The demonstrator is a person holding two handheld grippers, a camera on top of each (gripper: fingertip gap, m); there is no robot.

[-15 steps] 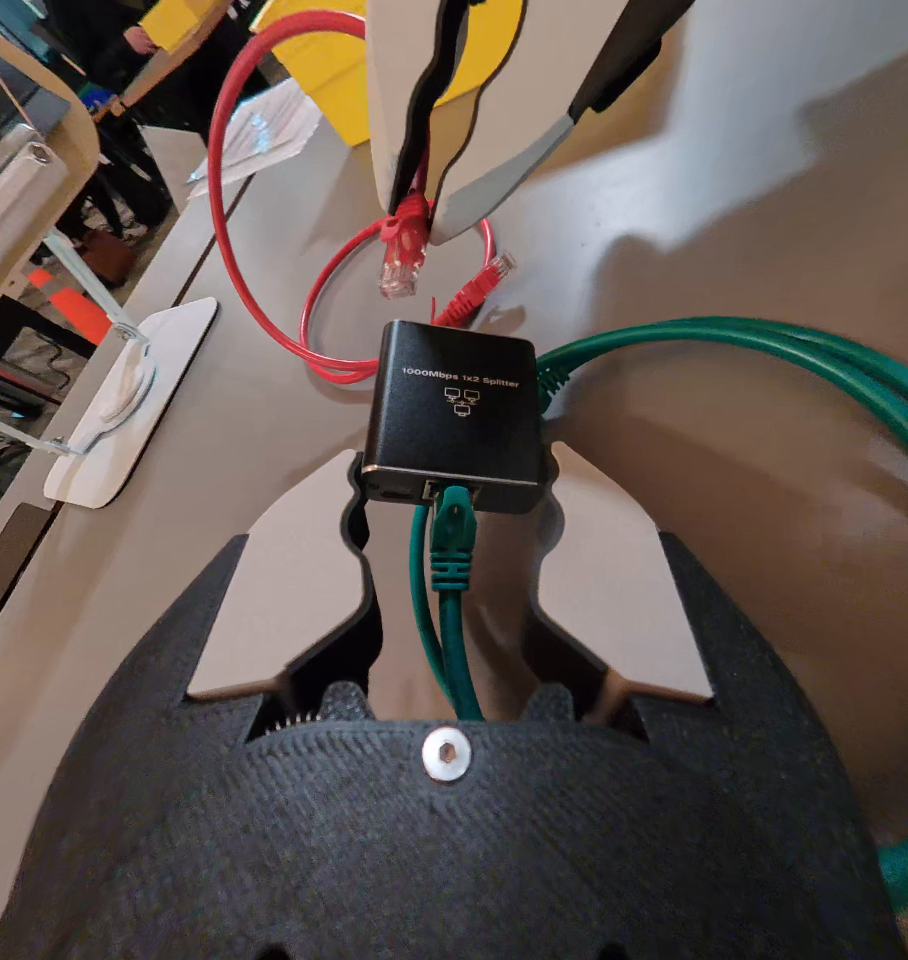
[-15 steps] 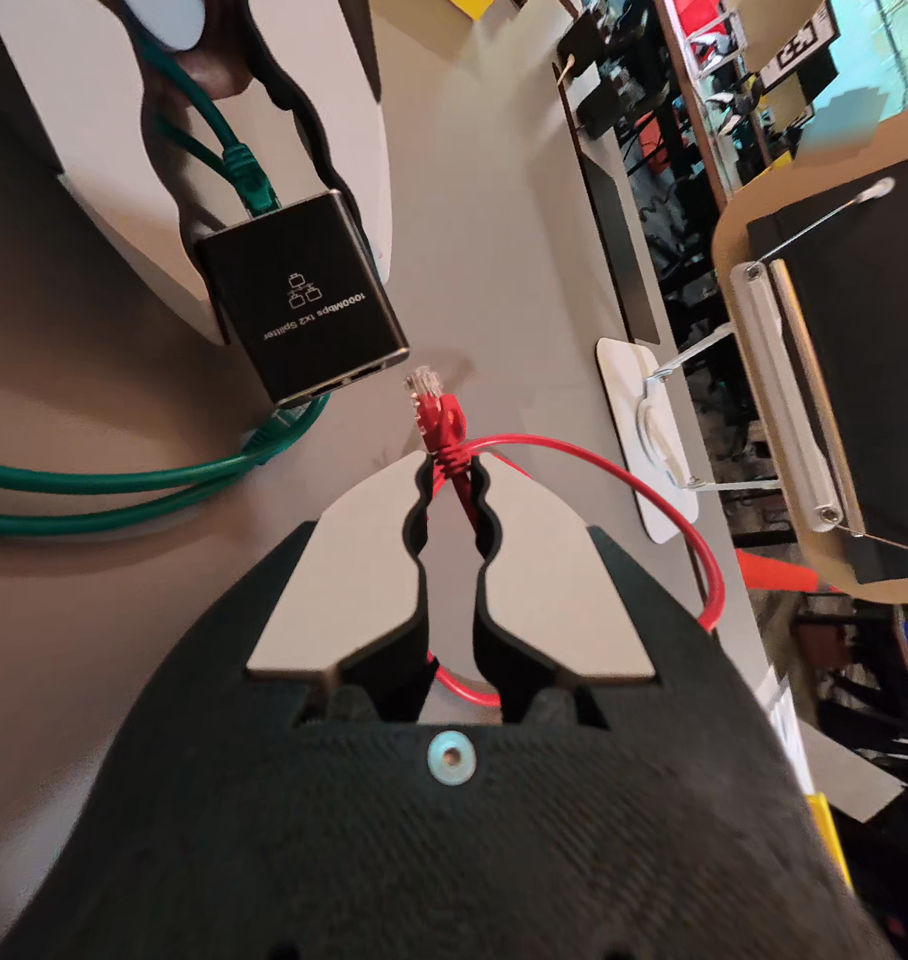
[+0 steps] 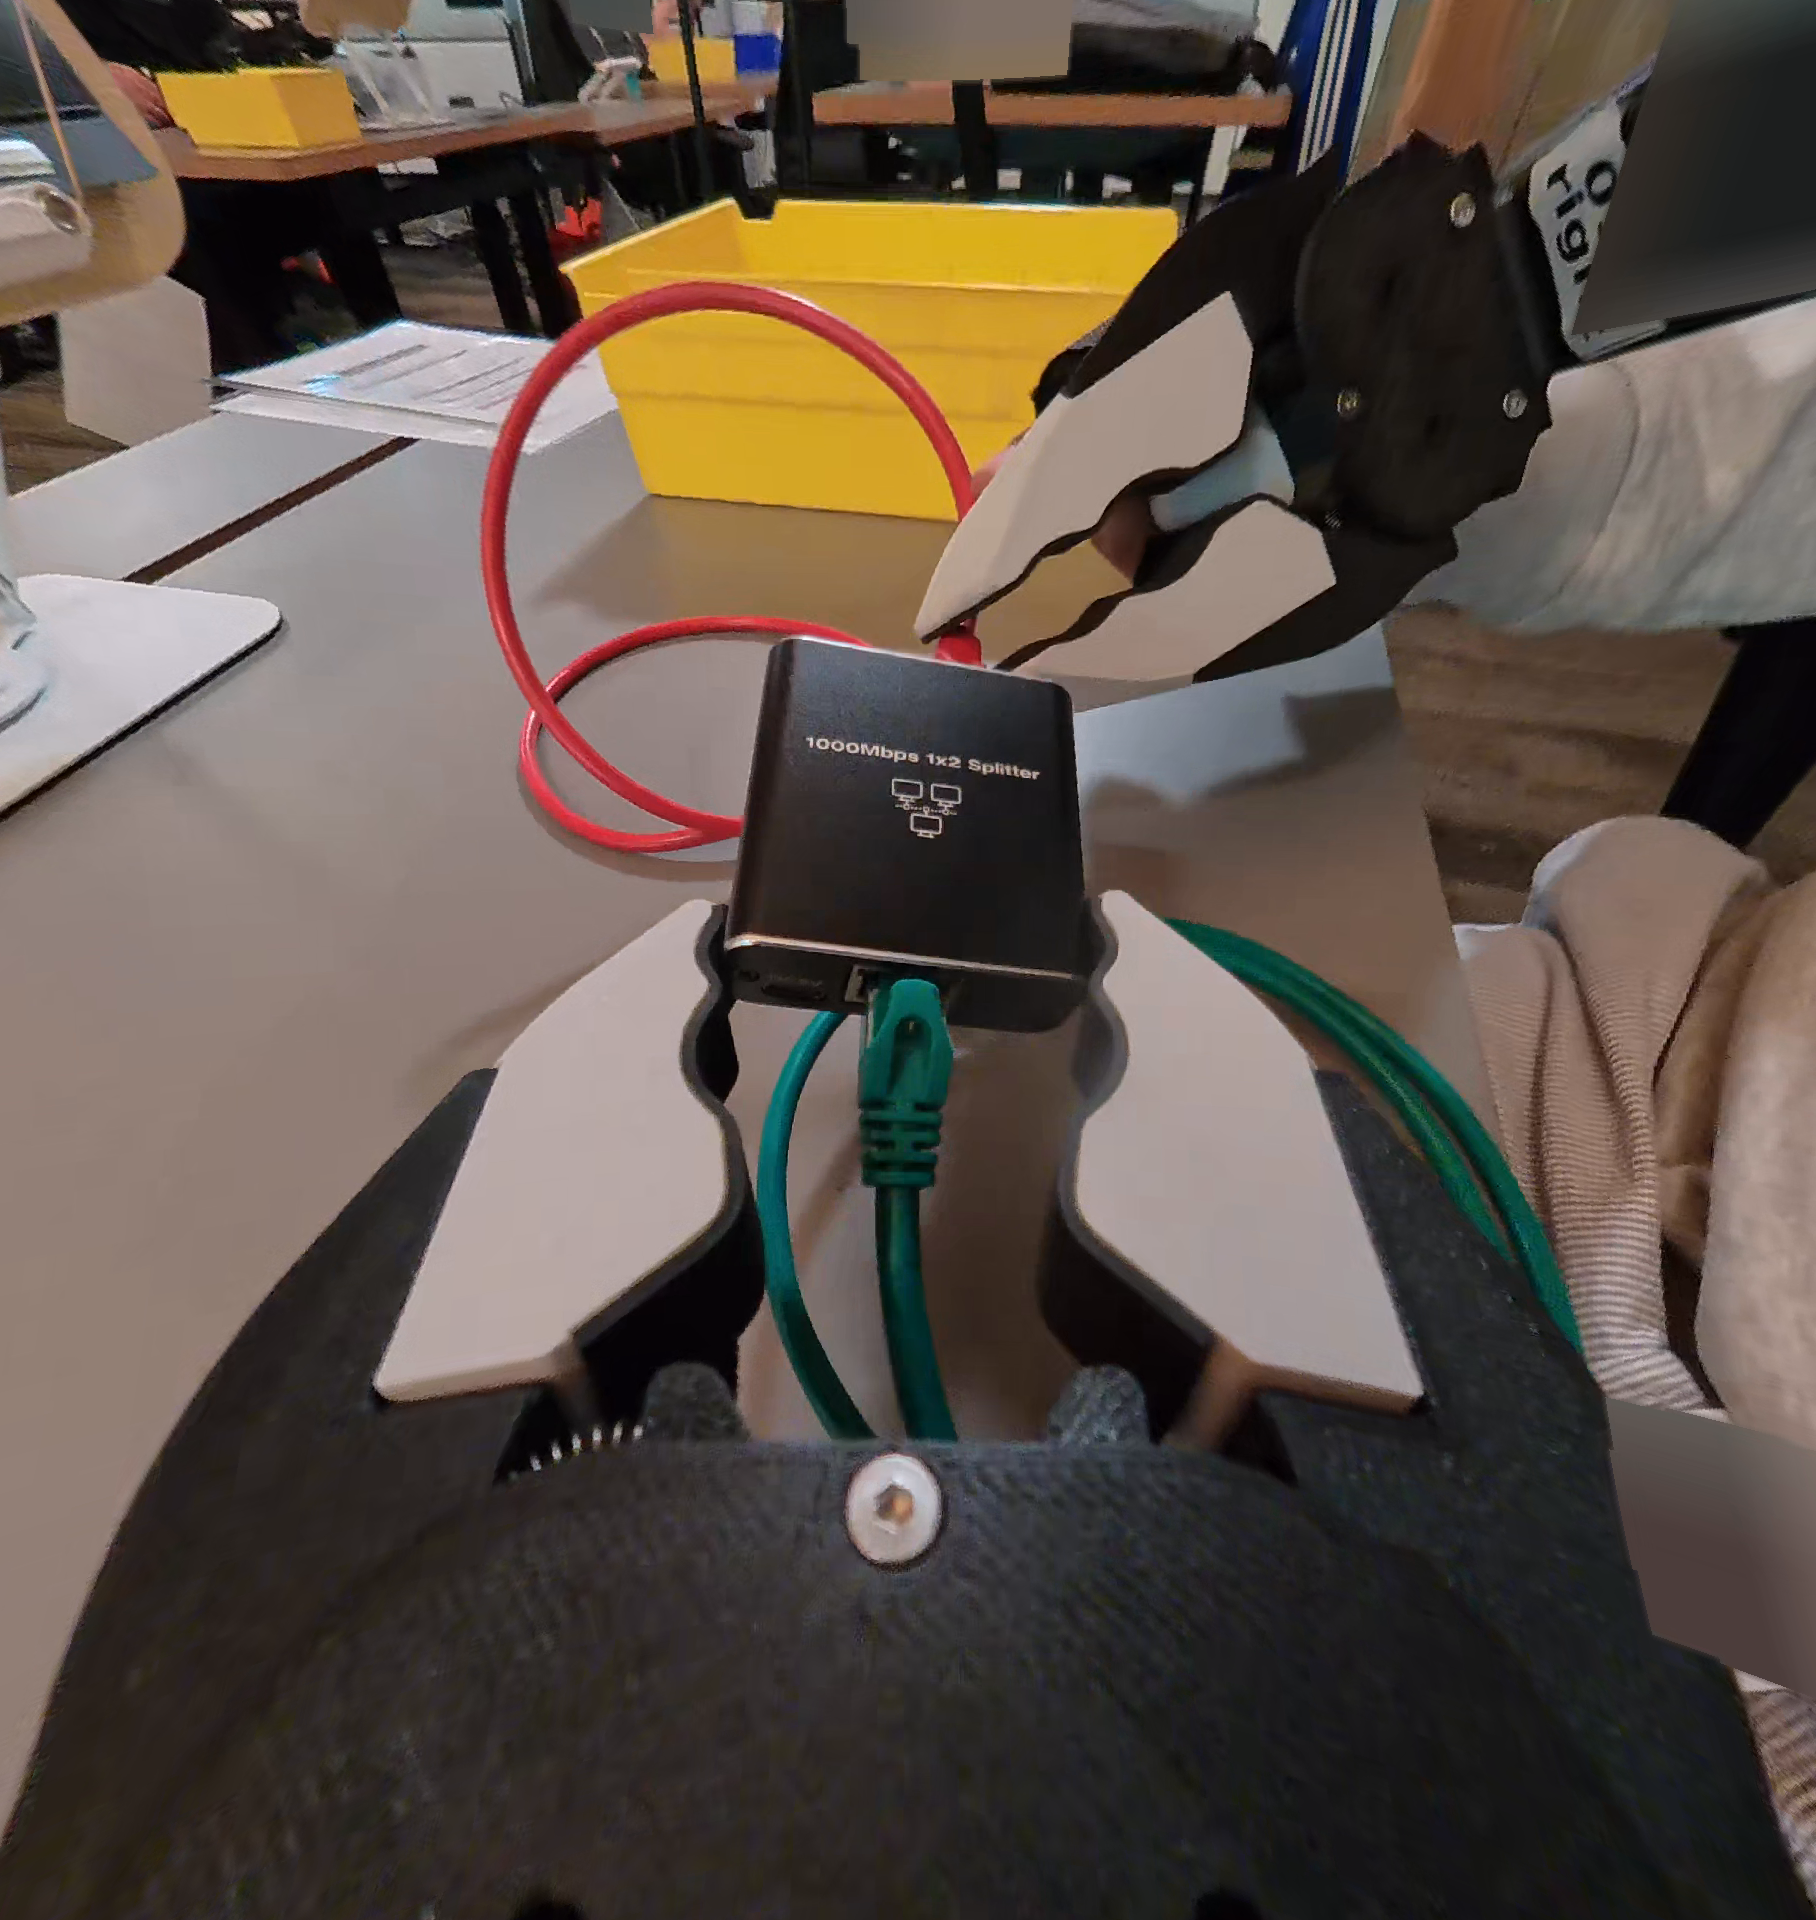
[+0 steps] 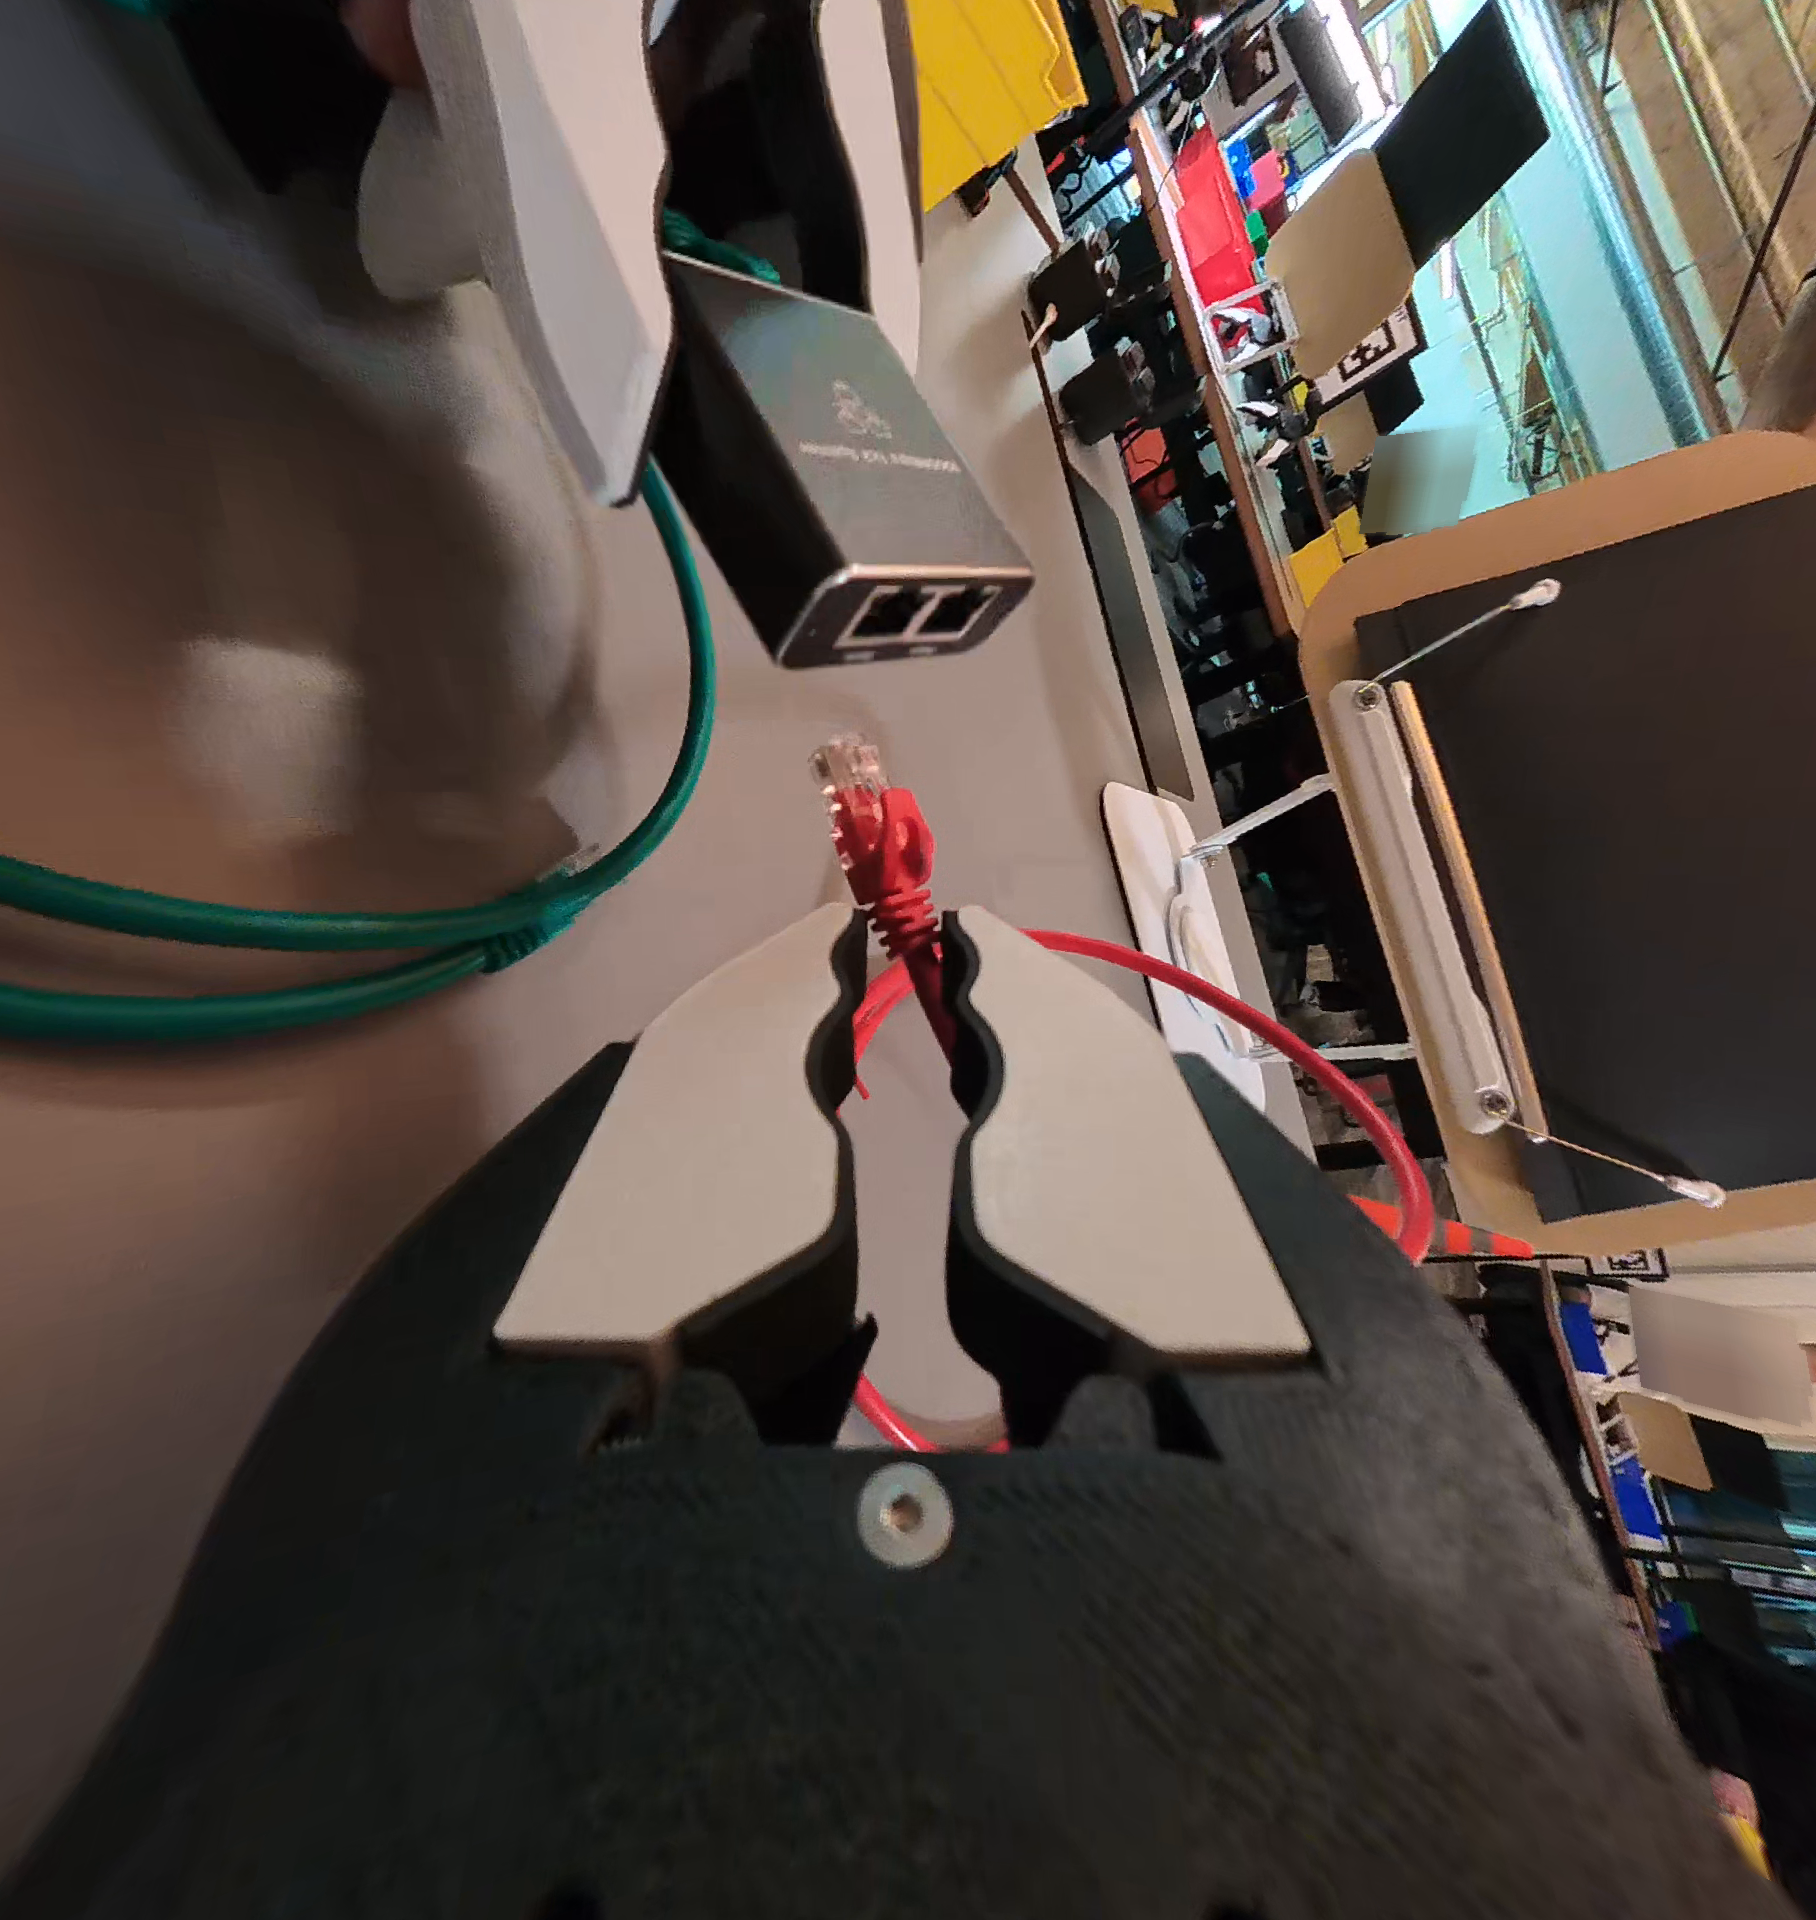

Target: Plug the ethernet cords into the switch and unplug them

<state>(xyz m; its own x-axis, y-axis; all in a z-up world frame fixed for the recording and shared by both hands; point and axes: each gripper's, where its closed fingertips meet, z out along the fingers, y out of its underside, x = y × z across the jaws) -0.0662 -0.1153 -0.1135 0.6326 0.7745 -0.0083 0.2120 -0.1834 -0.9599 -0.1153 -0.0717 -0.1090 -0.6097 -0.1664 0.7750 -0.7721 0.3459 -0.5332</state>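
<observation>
My left gripper [image 3: 906, 930] is shut on a small black switch box [image 3: 909, 821] and holds it above the grey table [image 3: 260, 883]. A green ethernet cord [image 3: 899, 1101] is plugged into the box's near port. My right gripper [image 4: 899, 914] is shut on the red ethernet cord [image 4: 883, 847] just behind its plug. The clear plug tip points at the box's two empty ports [image 4: 919, 613], a short gap away. In the left wrist view the right gripper [image 3: 961, 636] sits at the box's far end. The box also shows in the right wrist view [image 4: 831, 468].
A yellow bin [image 3: 862, 343] stands on the table behind the box, with papers [image 3: 416, 374] to its left. A white stand base [image 3: 104, 665] sits at the left. The green cord's loose end [image 4: 530, 925] lies on the table. A person's lap [image 3: 1662, 1091] is at right.
Both grippers have tilted, so the box's far ports now face the red plug. The red plug is lined up closer to the ports. The grips are unchanged.
</observation>
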